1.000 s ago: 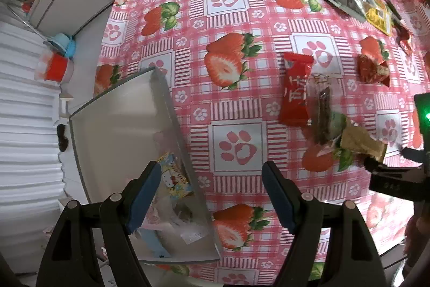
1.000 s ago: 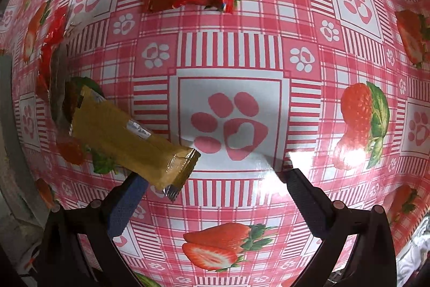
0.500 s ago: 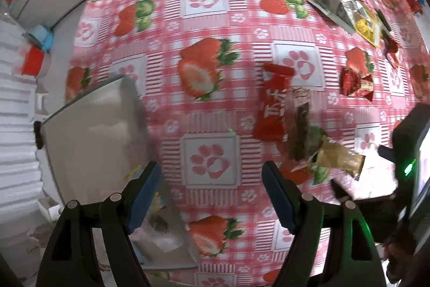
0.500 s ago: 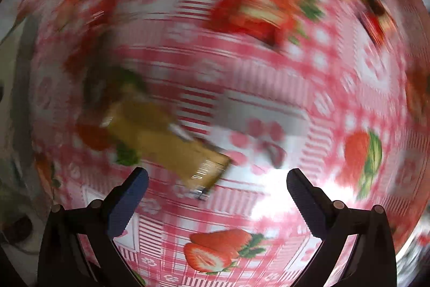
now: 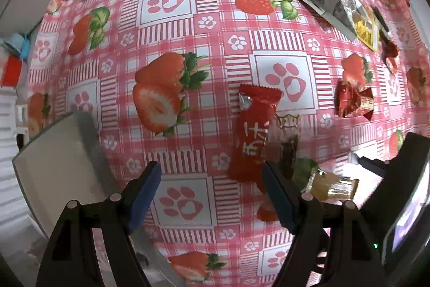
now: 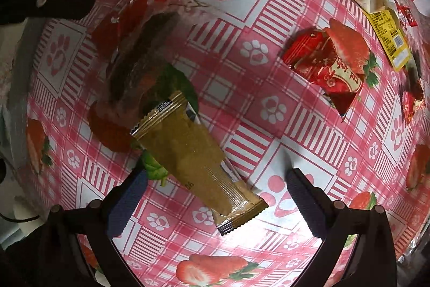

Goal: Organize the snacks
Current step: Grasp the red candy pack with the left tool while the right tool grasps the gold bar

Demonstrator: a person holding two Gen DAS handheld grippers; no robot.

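Both grippers are standing wide and empty: the right gripper is hovering over the gold bar on the tablecloth; the left gripper is nearing the red packet. Risk: a pad is likely snagging the overlapping clear packet.

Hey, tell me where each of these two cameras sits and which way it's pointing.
Left wrist: rides on the left claw, looking down at the strawberry tablecloth; its own two open fingers show, plus the clear bin and the right claw's black body.
Right wrist: rides on the right claw, looking down over the gold snack bar; its own open fingers show, with part of the left claw at upper left.
Shared: the gold snack bar, the long red packet and the dark snack in clear wrap.
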